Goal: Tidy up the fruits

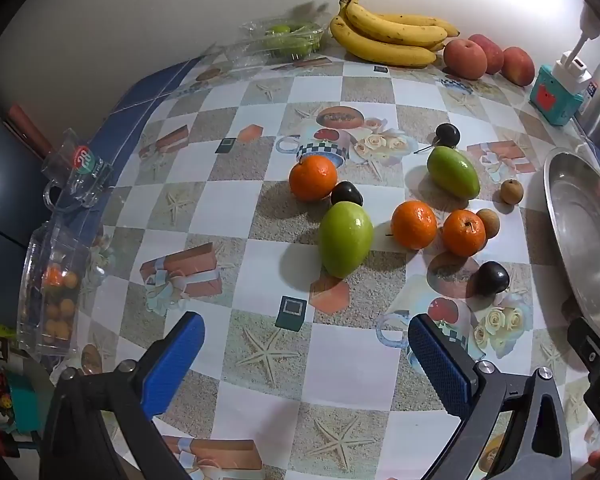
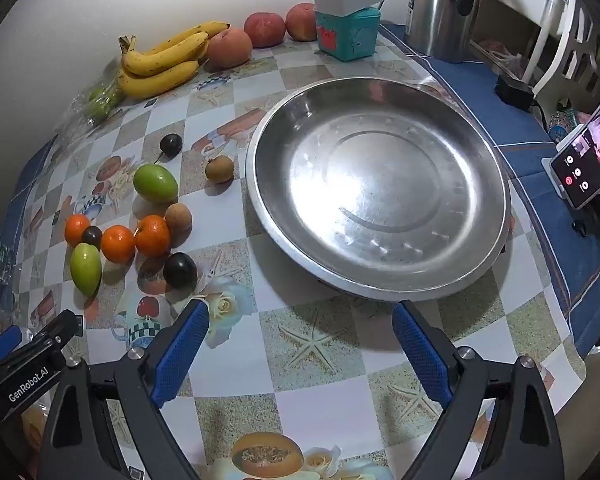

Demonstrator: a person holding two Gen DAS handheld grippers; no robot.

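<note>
nothing looks sorted yet: the steel dish (image 2: 380,184) sits bare on the bench (image 2: 332,360), and the loose fruit lies just left of it, none in hand. both the left claw (image 1: 306,360) and the right claw (image 2: 300,348) hang wide and hold nothing. three glossy, dimpled oranges (image 1: 414,225), two smooth green oval fruits (image 1: 345,239), dark shiny cherries (image 1: 492,278) and dull brown round longans (image 1: 511,192) are all left to move, i judge. the bench cover is slick printed plastic.
</note>
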